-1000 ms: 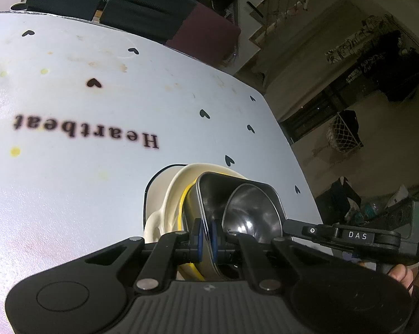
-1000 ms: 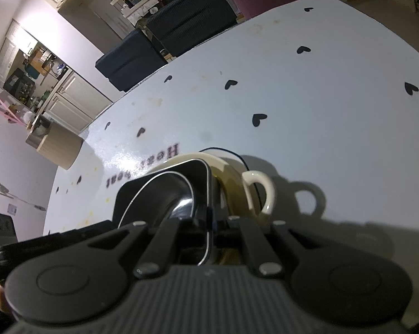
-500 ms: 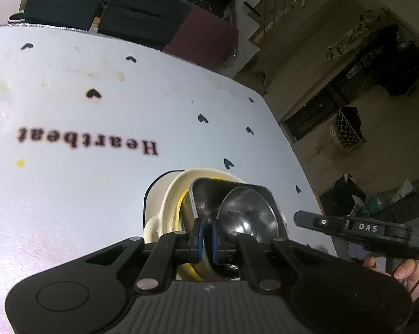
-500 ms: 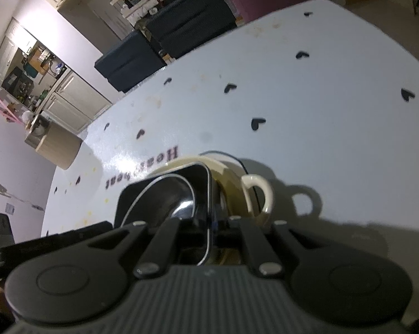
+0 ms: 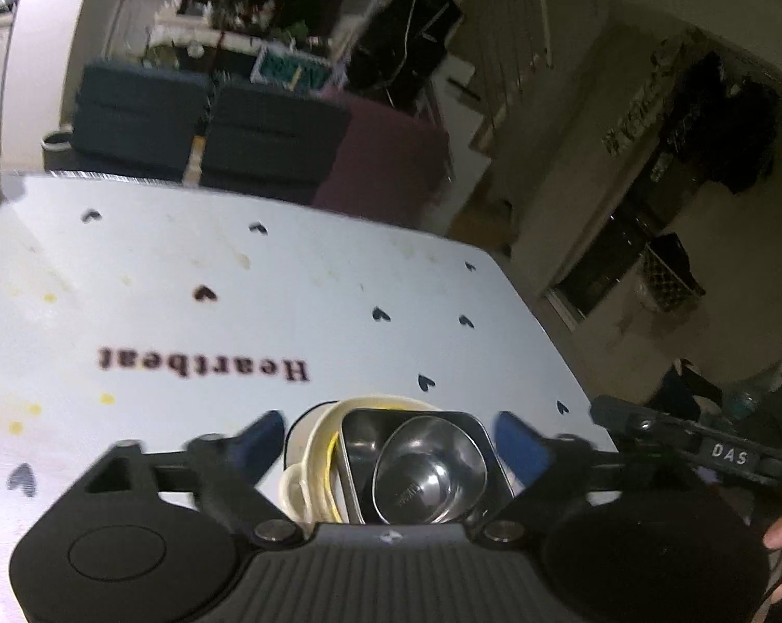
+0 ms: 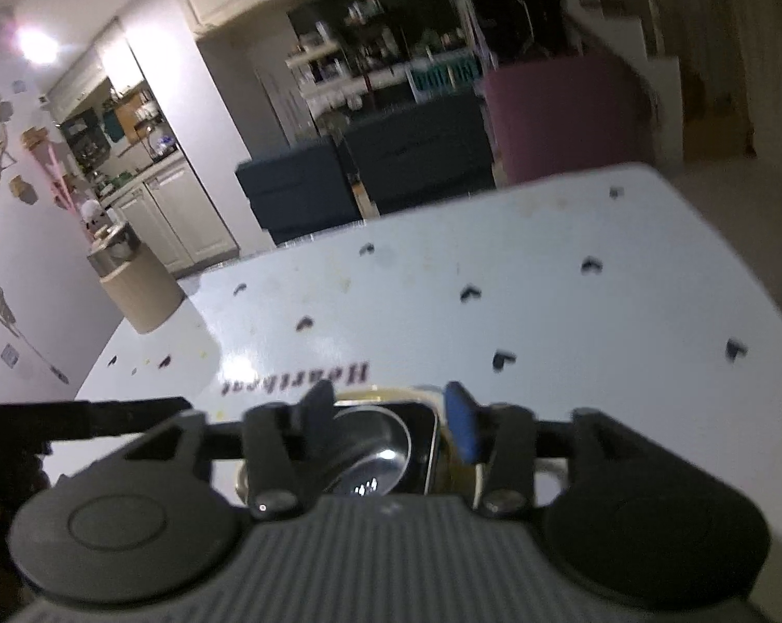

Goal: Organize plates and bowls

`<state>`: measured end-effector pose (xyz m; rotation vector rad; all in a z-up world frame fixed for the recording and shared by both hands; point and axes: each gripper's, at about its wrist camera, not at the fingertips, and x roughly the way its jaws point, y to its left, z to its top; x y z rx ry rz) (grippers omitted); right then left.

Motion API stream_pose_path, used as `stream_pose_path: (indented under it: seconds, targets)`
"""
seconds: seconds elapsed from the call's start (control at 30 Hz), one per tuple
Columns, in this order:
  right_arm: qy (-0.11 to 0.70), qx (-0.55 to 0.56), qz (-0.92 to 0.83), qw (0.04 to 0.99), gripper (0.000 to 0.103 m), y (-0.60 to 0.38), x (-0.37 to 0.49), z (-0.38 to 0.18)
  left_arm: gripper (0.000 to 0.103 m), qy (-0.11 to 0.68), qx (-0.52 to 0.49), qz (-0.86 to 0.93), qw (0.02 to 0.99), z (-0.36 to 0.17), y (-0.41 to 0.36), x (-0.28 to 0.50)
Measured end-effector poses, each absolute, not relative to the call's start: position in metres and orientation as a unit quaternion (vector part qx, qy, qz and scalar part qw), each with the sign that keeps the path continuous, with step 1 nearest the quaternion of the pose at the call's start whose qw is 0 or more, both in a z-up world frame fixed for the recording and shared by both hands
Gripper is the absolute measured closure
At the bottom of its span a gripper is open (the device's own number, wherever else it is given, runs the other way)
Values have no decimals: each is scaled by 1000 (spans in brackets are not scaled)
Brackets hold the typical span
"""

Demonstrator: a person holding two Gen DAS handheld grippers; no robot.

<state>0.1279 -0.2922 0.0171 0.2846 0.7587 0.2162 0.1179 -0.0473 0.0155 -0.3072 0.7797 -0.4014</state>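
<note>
nested dishes: a round shiny steel bowl (image 5: 426,470) sits inside a rectangular steel tray (image 5: 362,446), which sits inside a cream ceramic bowl with a loop handle (image 5: 307,459); the stack rests on the white worktop printed with black hearts and the word "heartbeat" (image 5: 235,280), near its front right part in the left wrist view.

left gripper (image 5: 391,438): jaws have just been opening and now stand spread wide, one blue pad (image 5: 518,446) on either side of the stack, neither pressing on it; nothing is pinched.

right gripper (image 6: 391,412): jaws have just been opening and stand partly spread; the tray's rim (image 6: 431,446) shows in the gap between them, apparently below the pads and free of them, though motion blur makes contact hard to rule out.

step in hand, as judged: release after setting the stack down, with both grippers off it.

next move, as judged: clear both pairs of jaws upward without clipping the loop handle or the tray rim, then look for further plates or bowls; none shows elsewhere on the worktop in these views. a tan cylindrical container (image 6: 141,290) stands at the far left edge, well apart.
</note>
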Motion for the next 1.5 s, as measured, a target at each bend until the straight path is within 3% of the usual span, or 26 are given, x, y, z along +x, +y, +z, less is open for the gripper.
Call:
stream_pose_path:
  seconds: [0.1,0.33,0.6,0.87,1.5]
  targets:
    - [348,139,98,922,32,-301,114,27,1,354,-138,-180,907,27,-48,100]
    - [280,131,84,947,1,-310,75,54,0,291,-95,-141,941,53,-60,55]
    - [224,81,61,969,0,-306,25,61,0,234,-23,-94,967,55,-77,11]
    - [237,79,38,968,0,-310,3,43,0,210,-10,-78,975,38,-79,-21]
    - [261,30,50,964,0,-287,-20,7,0,255,25,-67,964,-13,-84,-48]
